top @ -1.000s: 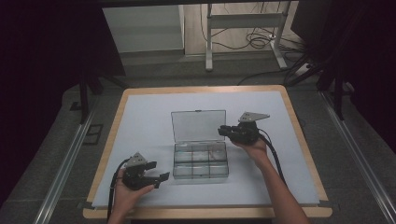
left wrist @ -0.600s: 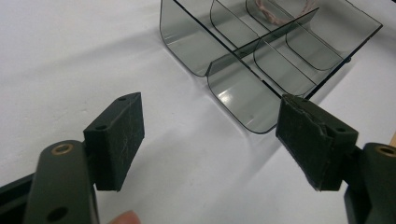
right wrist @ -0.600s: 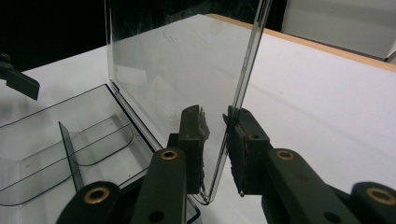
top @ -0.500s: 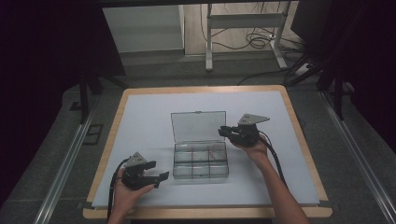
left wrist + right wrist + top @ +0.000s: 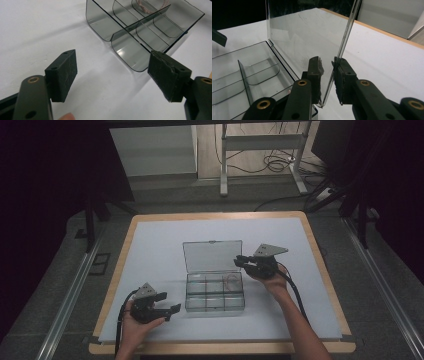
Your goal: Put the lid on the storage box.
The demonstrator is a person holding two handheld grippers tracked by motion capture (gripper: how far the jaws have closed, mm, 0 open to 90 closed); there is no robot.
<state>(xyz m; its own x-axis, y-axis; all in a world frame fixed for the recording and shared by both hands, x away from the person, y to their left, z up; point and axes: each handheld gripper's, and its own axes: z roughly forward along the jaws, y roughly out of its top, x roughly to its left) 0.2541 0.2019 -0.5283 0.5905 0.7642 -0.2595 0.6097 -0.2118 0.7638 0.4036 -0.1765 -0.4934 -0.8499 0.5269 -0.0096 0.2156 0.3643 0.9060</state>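
Dark walls and a grey floor ring my wooden table, whose top is covered by a white sheet. From the high view, the clear compartment box sits at the middle of the frame with its lid standing up at the far side. My right gripper is just right of centre, at the lid's right edge, its cable running down along my forearm. My left gripper rests at the lower left of the frame, just left of the box's near corner and apart from it. Left gripper view: my two black pads stand wide apart with nothing between them but white sheet, and the box's rounded dividers fill the upper right of the frame; a thin pale loop lies in a far compartment at the top edge. Right gripper view: my jaws are narrow, and the upright lid's edge runs down between them at centre frame. The right-hand pad touches that edge, while the left-hand pad stands a little off it, so I cannot tell if I truly grip it. The box's tray lies at the left of the frame.
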